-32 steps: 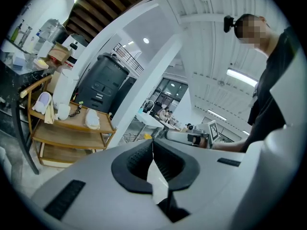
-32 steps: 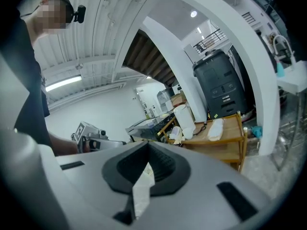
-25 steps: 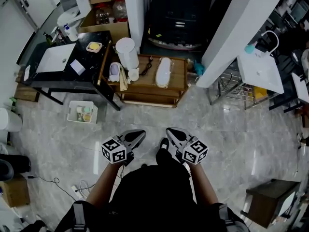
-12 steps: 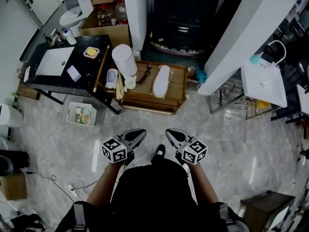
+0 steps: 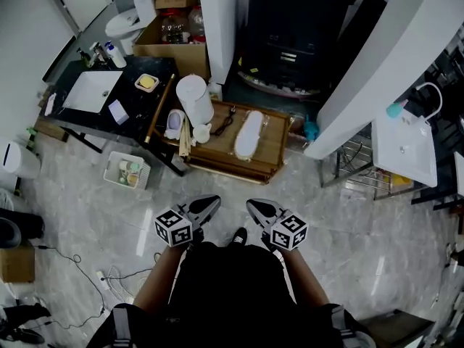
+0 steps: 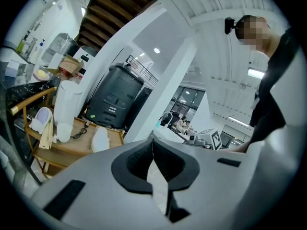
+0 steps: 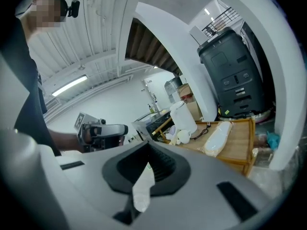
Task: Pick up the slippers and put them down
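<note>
A pair of pale slippers (image 5: 249,133) lies stacked on a low wooden table (image 5: 274,153) ahead of me; it also shows in the left gripper view as the slippers (image 6: 100,139) and in the right gripper view as the slippers (image 7: 218,138). My left gripper (image 5: 211,202) and right gripper (image 5: 251,206) are held side by side close to my body, over the floor, well short of the table. Both are shut with nothing between their jaws. Seen close up, the left gripper (image 6: 152,143) and the right gripper (image 7: 147,145) have their pads pressed together.
On the wooden table's left end stand a white cylinder (image 5: 194,98) and small items. A black table with a white basin (image 5: 90,91) is at the far left, with a white basket (image 5: 126,170) on the floor below it. White pillars (image 5: 377,78) flank a black machine (image 5: 290,27). Cables (image 5: 116,278) lie at my left.
The whole view has shifted and turned a little: the wooden table with the slippers sits slightly lower and nearer. Both grippers kept their place before my body, still shut.
</note>
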### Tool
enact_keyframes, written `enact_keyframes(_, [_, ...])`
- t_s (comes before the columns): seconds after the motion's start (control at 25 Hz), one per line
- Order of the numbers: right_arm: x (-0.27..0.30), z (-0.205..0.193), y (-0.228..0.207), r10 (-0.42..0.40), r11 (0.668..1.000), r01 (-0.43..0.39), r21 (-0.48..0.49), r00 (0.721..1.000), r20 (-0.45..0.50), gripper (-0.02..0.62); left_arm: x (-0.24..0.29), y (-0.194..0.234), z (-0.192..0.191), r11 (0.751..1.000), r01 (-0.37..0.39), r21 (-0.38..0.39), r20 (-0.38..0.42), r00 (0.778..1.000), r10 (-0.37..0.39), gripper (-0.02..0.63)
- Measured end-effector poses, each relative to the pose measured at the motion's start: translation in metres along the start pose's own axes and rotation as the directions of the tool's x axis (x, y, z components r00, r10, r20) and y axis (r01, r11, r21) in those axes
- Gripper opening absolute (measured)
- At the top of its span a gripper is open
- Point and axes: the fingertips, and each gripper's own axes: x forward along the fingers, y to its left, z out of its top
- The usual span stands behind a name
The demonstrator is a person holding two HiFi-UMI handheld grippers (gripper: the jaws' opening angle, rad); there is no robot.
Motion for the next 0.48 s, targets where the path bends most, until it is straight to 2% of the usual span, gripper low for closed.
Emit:
enact_keyframes(0.2, [0.004, 0.003, -0.004, 0.021, 1.000, -0.021, -0.011, 1.000, -0.004, 0.008, 0.000, 0.004, -0.002, 1.000, -0.024, -0.008, 0.008, 1.000, 0.024, 0.012])
enact_keyframes(0.48, [-0.005, -0.008, -0.008, 0.005, 1.000, -0.005, 0.003, 1.000, -0.020, 0.008, 0.010, 0.002, -0.002, 1.000, -0.012, -0.006, 0.005, 1.000, 0.012, 0.012])
